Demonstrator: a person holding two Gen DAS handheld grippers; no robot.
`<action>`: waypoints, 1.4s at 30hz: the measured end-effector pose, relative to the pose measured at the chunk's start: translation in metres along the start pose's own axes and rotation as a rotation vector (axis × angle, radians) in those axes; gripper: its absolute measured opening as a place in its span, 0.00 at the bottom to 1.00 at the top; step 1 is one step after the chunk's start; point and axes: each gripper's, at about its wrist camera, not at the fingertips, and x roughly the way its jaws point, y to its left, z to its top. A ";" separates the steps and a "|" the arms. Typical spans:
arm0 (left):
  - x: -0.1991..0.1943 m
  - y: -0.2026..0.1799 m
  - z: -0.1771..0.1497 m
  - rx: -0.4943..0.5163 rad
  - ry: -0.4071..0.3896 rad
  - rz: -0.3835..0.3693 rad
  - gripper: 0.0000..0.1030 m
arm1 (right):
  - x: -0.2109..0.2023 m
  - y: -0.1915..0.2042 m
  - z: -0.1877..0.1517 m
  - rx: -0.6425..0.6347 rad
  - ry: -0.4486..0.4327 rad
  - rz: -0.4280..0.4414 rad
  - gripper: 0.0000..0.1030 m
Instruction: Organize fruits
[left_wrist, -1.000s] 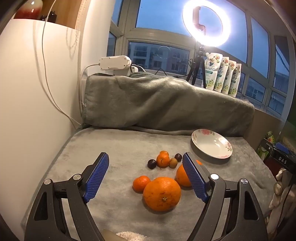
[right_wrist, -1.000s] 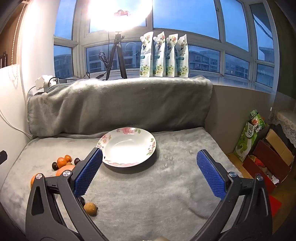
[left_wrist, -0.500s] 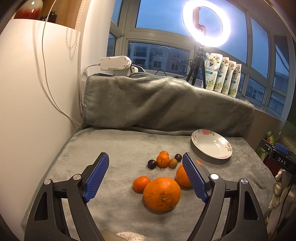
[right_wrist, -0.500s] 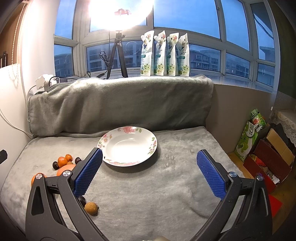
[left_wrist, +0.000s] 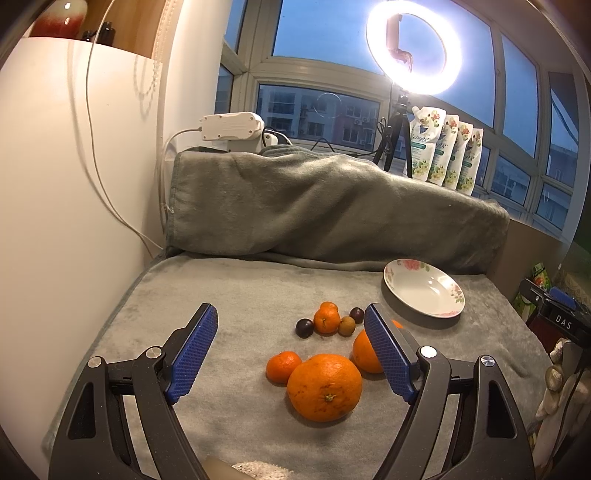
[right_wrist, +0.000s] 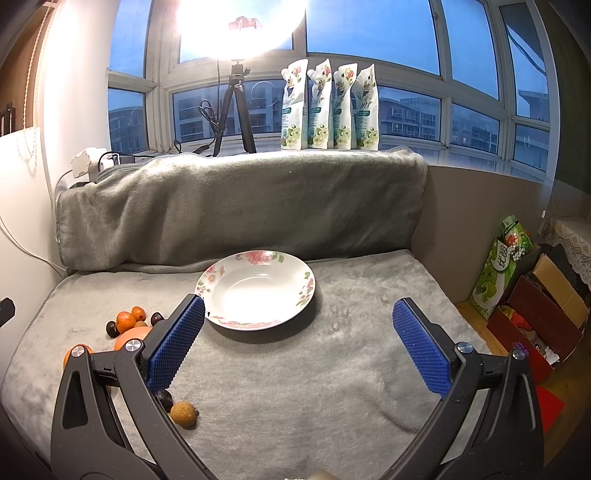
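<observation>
I see the big orange (left_wrist: 324, 387) at lower centre of the left view, a small mandarin (left_wrist: 282, 366) touching its left side and another orange (left_wrist: 365, 350) partly behind my left gripper (left_wrist: 291, 354), whose jaws gape wide around nothing. The flowered plate (right_wrist: 258, 291) sits mid-frame in the right view, just beyond my right gripper (right_wrist: 299, 347), also spread wide and holding nothing, on the grey blanket (right_wrist: 332, 387).

Fuzzy grey fleece blanket (right_wrist: 332, 369), glossy ceramic plate (right_wrist: 308, 286), dimpled orange (left_wrist: 324, 387)
</observation>
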 end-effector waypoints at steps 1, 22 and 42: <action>0.000 0.000 0.000 0.000 0.000 0.000 0.79 | 0.000 0.000 0.000 0.000 0.000 0.000 1.00; -0.001 0.003 0.003 -0.002 -0.001 0.001 0.79 | 0.002 0.000 -0.002 0.003 0.004 0.002 1.00; -0.001 0.003 0.003 -0.002 -0.001 0.002 0.79 | 0.003 -0.001 0.000 0.004 0.009 0.005 1.00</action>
